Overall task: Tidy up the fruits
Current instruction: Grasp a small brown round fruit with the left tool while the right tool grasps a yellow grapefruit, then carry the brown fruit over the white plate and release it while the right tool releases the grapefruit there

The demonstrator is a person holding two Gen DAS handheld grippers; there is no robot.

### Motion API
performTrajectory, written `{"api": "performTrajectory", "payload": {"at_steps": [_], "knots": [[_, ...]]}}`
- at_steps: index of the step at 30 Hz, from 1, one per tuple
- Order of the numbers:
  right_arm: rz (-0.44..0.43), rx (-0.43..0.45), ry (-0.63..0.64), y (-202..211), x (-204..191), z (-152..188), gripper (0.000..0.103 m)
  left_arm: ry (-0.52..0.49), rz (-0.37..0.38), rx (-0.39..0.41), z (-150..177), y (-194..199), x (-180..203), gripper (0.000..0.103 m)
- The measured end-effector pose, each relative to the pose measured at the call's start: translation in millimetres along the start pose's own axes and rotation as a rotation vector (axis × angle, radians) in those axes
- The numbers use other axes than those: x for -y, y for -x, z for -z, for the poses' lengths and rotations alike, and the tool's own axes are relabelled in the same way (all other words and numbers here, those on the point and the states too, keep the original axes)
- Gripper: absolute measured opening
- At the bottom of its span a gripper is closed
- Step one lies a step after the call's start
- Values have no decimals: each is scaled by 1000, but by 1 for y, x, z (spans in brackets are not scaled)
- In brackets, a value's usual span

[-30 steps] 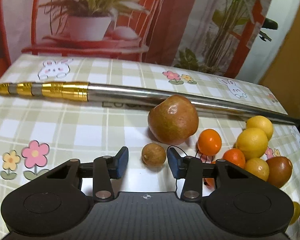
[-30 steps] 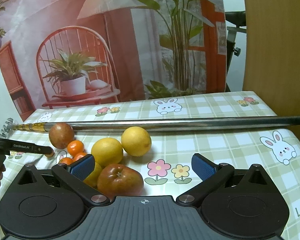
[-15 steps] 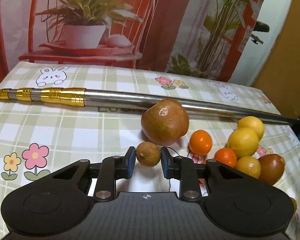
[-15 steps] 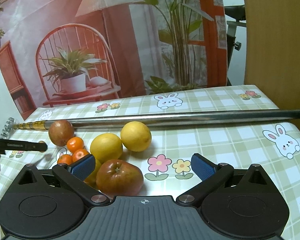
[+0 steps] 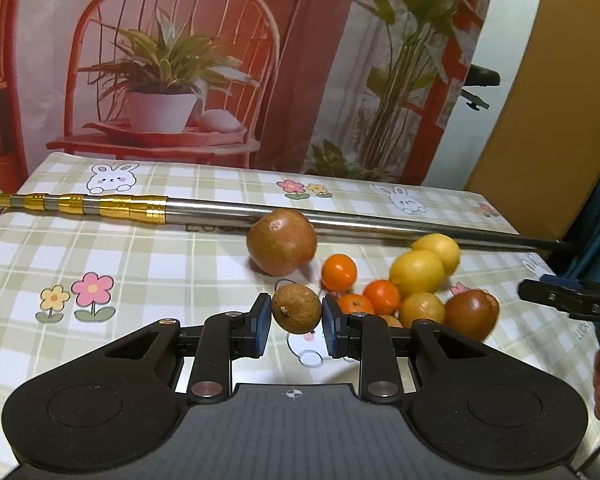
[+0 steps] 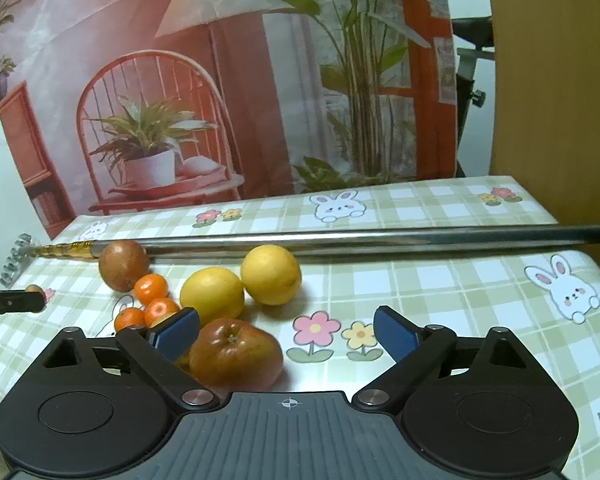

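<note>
**Operator:** As the left wrist view shows it, what is the condition of the left gripper (image 5: 296,322)?

**Inspector:** Its two blue pads (image 5: 261,322) are drawn in narrow against a small brown fruit (image 5: 296,309), one pad on each side. The fruit sits between them above the checked tablecloth (image 5: 120,260); whether it is touching the cloth cannot be told.

**Operator:** Location of the remaining fruit?

**Inspector:** A large brown round fruit (image 5: 281,241) lies just beyond the held one, touching or just in front of the metal pole (image 5: 340,222) that runs across the table. To its right lies a cluster: small oranges (image 5: 339,272), two yellow lemons (image 5: 416,273) and a reddish-brown apple (image 5: 471,314), all close together.

**Operator:** Condition of the right gripper (image 6: 286,330)?

**Inspector:** Spread wide, nothing between the fingers. Its left pad (image 6: 176,330) stands just beside the apple (image 6: 236,354), which lies in front of the gripper body. The lemons (image 6: 212,296) and the oranges (image 6: 151,289) lie beyond it, with the large brown fruit (image 6: 123,265) against the pole (image 6: 380,237).

**Operator:** Is the left gripper visible from the right wrist view?

**Inspector:** Only one black finger (image 6: 12,302) at the left edge, with a sliver of the small brown fruit (image 6: 34,289) at its tip.
</note>
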State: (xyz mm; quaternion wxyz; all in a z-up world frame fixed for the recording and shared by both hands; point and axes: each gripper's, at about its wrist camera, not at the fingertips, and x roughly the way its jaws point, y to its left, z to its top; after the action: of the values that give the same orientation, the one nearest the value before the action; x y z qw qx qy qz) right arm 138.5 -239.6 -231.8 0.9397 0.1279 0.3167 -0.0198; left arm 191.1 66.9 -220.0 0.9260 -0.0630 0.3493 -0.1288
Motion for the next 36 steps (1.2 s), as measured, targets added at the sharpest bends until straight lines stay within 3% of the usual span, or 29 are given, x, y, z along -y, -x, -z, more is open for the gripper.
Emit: {"api": "performTrajectory", "payload": {"at_steps": [6, 12, 17, 36], "knots": [[-35, -52, -19, 8, -1, 13, 86, -11, 8, 12, 9, 17, 15, 29], [-99, -138, -41, 20, -6, 40, 70, -13, 24, 1, 21, 26, 23, 29], [-108, -158, -23, 22, -12, 49, 53, -17, 17, -6, 31, 35, 26, 29], [-91, -230, -8, 15, -12, 55, 44, -42, -19, -68, 53, 48, 32, 29]]}}
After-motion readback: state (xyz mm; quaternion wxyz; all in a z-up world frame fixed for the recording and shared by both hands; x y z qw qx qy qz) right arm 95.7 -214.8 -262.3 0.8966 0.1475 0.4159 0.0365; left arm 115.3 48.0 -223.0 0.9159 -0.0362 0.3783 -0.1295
